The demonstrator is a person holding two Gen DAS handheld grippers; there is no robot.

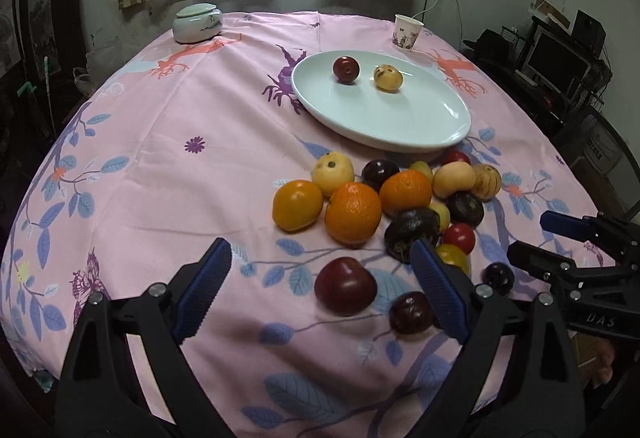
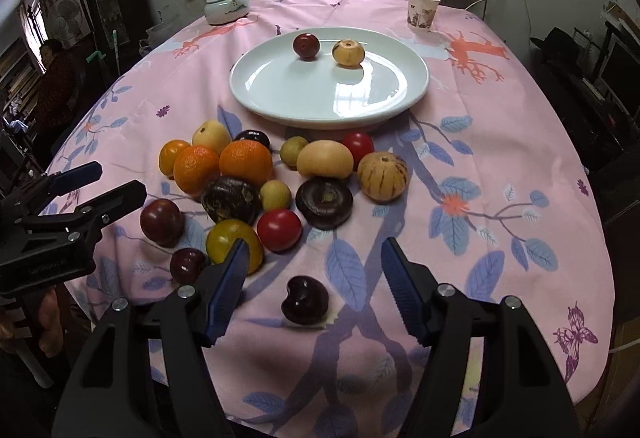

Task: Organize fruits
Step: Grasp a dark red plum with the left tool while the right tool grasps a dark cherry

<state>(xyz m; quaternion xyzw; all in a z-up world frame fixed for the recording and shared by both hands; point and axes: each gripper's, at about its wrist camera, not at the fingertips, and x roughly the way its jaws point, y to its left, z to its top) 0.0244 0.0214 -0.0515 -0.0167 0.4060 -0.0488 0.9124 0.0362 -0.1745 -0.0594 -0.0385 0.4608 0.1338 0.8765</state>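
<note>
A white oval plate point(image 1: 400, 126) point(image 2: 304, 106) holds a dark red plum point(image 1: 346, 69) point(image 2: 306, 46) and a pale yellow fruit point(image 1: 387, 77) point(image 2: 348, 53). In front of it lies a pile of fruit: oranges point(image 1: 353, 213) point(image 2: 245, 163), dark purple fruits point(image 2: 324, 202), red tomatoes point(image 2: 279, 229), a striped melon point(image 2: 382, 176). My left gripper point(image 1: 320, 270) is open, with a red plum point(image 1: 345, 291) between its fingers. My right gripper point(image 2: 314, 270) is open above a small dark plum point(image 2: 305, 300). The right gripper also shows in the left wrist view point(image 1: 536, 238), and the left gripper in the right wrist view point(image 2: 116, 182).
A lidded ceramic jar point(image 1: 197, 23) point(image 2: 226, 6) stands at the back left and a paper cup point(image 1: 407, 31) point(image 2: 422, 11) at the back right. The pink floral tablecloth point(image 1: 160, 158) covers the round table. Furniture and a monitor point(image 1: 560, 66) stand to the right.
</note>
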